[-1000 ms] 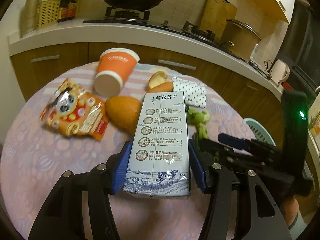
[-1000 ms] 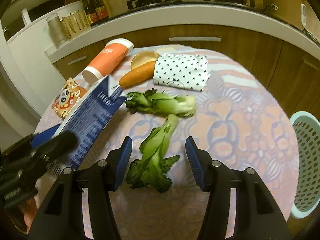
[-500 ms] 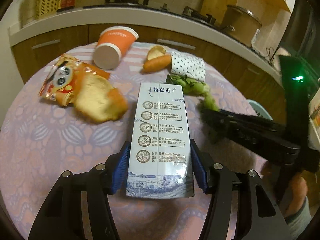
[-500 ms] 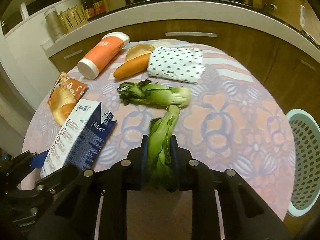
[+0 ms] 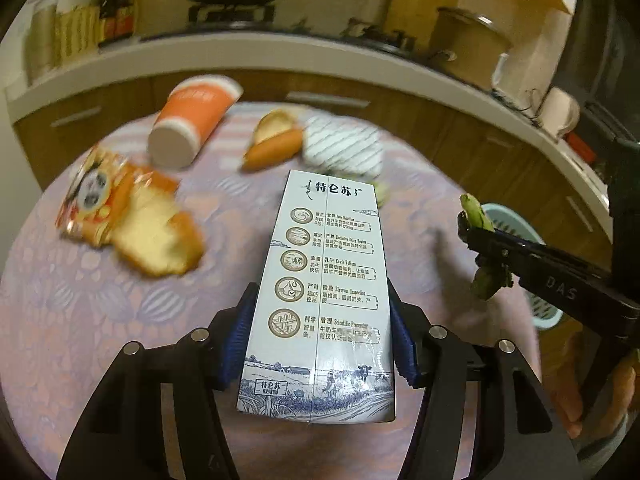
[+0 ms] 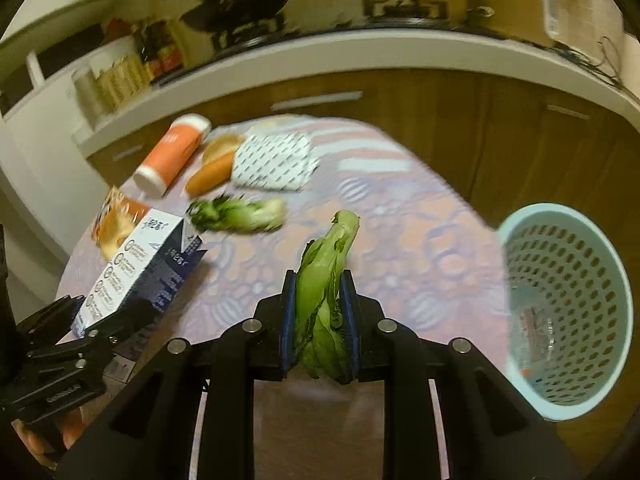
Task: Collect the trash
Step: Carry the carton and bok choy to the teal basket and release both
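Observation:
My left gripper is shut on a blue-and-white milk carton and holds it above the round table; the carton also shows in the right wrist view. My right gripper is shut on a green bok choy stalk, lifted off the table; it also shows in the left wrist view. A light blue perforated waste basket stands beside the table, to the right of my right gripper.
On the patterned tablecloth lie an orange paper cup, a snack bag with bread, a carrot, a dotted cloth and another bok choy. Kitchen counter behind.
My right gripper closed on the bok choy stalk and lifted it, swinging toward the basket. My left gripper raised the milk carton off the table.

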Motion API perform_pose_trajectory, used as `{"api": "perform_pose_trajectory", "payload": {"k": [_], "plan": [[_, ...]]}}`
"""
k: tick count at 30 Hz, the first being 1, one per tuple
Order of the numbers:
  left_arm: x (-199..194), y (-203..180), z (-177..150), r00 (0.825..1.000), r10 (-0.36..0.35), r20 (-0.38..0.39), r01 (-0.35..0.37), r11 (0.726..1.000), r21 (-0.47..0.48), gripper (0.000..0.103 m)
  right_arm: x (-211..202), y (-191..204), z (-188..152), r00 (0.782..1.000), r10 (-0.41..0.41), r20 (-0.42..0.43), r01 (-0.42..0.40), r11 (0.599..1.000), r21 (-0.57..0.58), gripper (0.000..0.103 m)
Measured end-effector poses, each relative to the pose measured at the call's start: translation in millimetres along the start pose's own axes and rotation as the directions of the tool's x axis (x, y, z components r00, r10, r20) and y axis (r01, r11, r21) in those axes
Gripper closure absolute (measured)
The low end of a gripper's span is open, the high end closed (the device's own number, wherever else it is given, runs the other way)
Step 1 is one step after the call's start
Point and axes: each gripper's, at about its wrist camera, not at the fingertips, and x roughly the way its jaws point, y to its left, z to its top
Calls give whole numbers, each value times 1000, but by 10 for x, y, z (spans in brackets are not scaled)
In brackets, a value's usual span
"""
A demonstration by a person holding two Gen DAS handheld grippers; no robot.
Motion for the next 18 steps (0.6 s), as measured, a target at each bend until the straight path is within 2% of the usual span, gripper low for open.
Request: {"api": "perform_pose_trajectory", "payload": {"k": [4,9,14,18], "plan": [[-48,-348,185,997,-64,44,61,997,55,47,-266,-250,59,997,-48,64,47,999,25,84],[43,-868,367,991,-126,52,118,984,134,47,-524,-641,83,986,-117,121,108,991,75,84],[261,-1441,475,983,-181,35,169,961,217,47,-632,-1092,47,976,-176,130,156,976,151,84],[461,-1730,447,975,-224,6,215,943,252,46,-674,-1440,-1,969,-214,119,187,961,205,84]]}}
